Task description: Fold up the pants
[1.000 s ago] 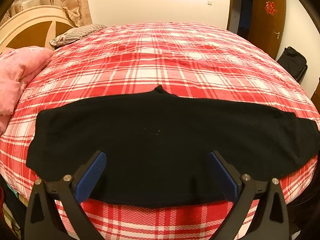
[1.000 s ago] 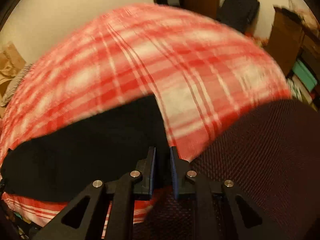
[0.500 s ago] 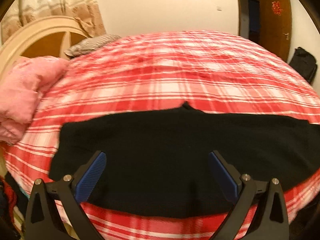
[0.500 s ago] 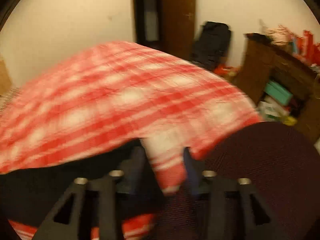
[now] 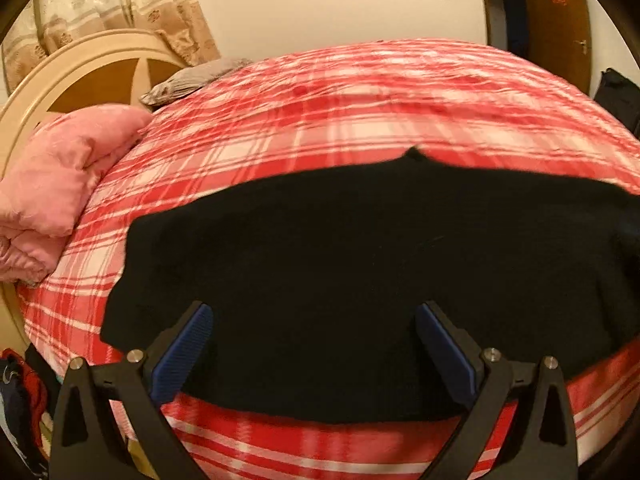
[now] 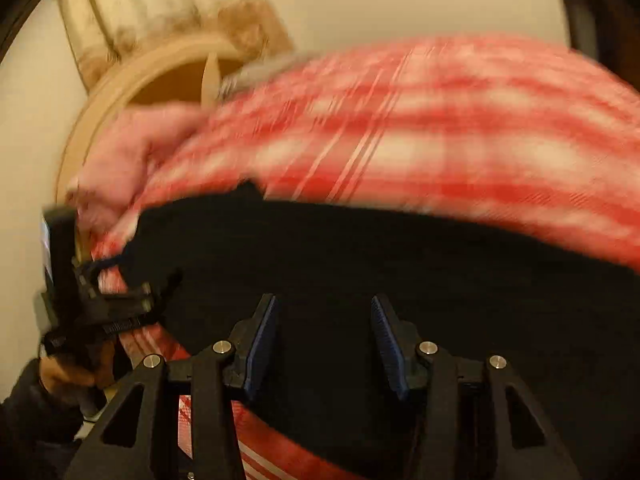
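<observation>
Pants lie flat, black, across plaid bed; both tools gape, holding nothing.

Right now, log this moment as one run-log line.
task: fold pants | left gripper: open, empty | right gripper: open, empty | black pants: flat on plaid bed

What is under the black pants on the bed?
The black pants lie flat on the red plaid bedsheet, which shows all around them. Anything else beneath the cloth is covered.
</observation>
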`<state>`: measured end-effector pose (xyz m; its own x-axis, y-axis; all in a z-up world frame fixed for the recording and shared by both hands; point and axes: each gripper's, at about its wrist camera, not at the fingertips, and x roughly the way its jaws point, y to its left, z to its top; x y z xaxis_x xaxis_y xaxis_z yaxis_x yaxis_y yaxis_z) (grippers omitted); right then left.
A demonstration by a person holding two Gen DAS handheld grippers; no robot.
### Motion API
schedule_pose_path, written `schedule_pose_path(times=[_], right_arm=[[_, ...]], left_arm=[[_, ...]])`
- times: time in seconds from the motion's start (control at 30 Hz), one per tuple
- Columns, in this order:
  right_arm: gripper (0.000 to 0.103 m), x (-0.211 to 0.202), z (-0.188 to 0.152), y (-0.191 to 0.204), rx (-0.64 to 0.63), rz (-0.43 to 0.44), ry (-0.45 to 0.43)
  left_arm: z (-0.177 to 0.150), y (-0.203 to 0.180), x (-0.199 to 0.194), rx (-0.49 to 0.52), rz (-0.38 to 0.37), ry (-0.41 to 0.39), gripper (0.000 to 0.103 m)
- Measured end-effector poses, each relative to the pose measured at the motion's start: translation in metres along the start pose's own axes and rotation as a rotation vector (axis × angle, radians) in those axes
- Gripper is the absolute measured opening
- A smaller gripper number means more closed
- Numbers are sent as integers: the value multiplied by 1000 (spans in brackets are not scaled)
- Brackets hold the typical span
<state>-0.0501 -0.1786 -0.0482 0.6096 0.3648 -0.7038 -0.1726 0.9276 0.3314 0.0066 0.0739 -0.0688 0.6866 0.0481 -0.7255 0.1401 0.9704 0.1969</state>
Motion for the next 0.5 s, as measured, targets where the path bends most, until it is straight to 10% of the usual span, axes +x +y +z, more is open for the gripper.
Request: schedule_pose_path(times=[0.23, 0.5], right_arm=[[58, 8, -5, 27, -116, -120, -20], [58, -49, 12, -7, 109, -89, -194]], left_arm=[[-5, 60, 17, -209, -118, 65, 103], [19, 66, -11, -171, 16, -96, 103]])
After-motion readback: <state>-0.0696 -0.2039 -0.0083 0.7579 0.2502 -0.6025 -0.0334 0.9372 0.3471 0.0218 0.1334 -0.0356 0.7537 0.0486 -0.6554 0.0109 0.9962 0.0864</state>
